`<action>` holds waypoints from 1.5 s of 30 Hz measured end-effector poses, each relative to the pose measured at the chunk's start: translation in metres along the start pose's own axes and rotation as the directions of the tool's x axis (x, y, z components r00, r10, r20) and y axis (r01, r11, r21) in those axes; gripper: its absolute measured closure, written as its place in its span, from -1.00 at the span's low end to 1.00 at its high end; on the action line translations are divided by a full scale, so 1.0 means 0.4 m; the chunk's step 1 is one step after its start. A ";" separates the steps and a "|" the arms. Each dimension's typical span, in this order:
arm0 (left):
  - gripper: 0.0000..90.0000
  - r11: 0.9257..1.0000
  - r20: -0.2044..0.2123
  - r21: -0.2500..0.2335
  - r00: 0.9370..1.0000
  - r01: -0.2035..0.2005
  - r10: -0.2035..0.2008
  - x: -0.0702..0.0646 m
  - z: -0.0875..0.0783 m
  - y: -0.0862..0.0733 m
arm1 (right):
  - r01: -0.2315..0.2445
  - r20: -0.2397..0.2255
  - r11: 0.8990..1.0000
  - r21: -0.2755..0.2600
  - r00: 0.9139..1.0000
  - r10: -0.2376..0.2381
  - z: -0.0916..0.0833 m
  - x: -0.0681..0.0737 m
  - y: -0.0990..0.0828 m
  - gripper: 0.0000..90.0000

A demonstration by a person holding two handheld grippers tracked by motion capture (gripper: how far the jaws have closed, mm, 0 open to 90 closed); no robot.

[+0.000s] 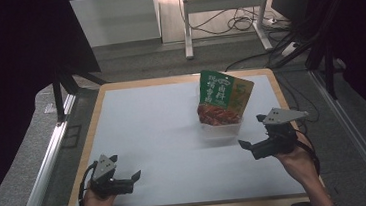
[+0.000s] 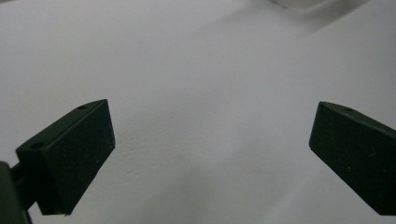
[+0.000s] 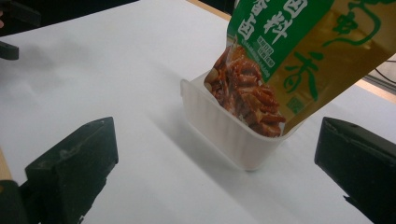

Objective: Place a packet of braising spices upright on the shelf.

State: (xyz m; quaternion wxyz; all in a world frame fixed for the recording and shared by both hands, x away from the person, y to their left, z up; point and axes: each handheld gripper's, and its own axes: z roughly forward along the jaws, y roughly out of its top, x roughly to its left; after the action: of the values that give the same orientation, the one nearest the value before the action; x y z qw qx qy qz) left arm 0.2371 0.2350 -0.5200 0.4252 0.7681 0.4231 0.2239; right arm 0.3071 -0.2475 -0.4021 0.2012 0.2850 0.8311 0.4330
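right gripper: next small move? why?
Probably ease the right gripper forward toward the snack pouch. Its jaws stand wide open with nothing between them, and the pouch leans upright in the white tub just ahead, untouched. The left gripper rests open, far off.

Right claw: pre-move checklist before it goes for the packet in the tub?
1. Right claw open: ok, jaws wide apart in its own view.
2. Nothing held in the right claw: ok.
3. Packet seated in the tub: ok, it stands tilted, its lower end inside, its top leaning out over the rim.
4. Path from right claw to tub: ok, bare mat between them.
5. Left claw out of the way: ok, open and low near the mat's front left, far from the tub.
6. Tub fixed against sliding: cannot tell.
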 end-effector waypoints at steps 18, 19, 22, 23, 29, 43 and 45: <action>-1.00 1.000 0.004 0.000 1.000 -0.002 0.002 0.000 0.000 0.000 | 0.010 -0.005 1.000 0.002 1.000 -0.010 0.025 0.024 -0.064 -1.00; -1.00 1.000 0.004 -0.001 1.000 -0.001 0.001 -0.001 -0.001 0.000 | 0.011 -0.006 1.000 0.001 1.000 -0.011 0.027 0.024 -0.067 -1.00; -1.00 1.000 0.006 -0.001 1.000 -0.001 0.001 -0.001 0.000 0.000 | 0.010 -0.010 1.000 -0.004 1.000 -0.010 0.035 0.028 -0.076 -1.00; -1.00 1.000 0.006 -0.001 1.000 -0.001 0.001 -0.001 0.000 0.000 | 0.010 -0.011 1.000 -0.006 1.000 -0.010 0.038 0.030 -0.079 -1.00; -1.00 1.000 0.009 -0.002 1.000 0.000 0.000 -0.001 0.000 0.000 | 0.012 -0.020 1.000 0.003 1.000 -0.012 0.055 0.039 -0.095 -1.00; -1.00 1.000 0.011 0.004 1.000 -0.008 0.008 -0.003 0.002 -0.001 | 0.014 -0.050 0.999 0.049 0.999 -0.011 0.109 0.049 -0.141 -1.00; -1.00 1.000 0.011 0.005 1.000 -0.009 0.009 -0.004 0.003 -0.001 | 0.021 -0.052 0.998 0.065 0.999 -0.018 0.119 0.051 -0.149 -1.00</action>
State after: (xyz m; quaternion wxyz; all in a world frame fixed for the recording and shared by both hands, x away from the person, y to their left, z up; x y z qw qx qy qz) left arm 0.2369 0.2334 -0.5209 0.4245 0.7723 0.4179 0.2206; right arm 0.3016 -0.2332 -0.4794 0.1746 0.2724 0.8525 0.4105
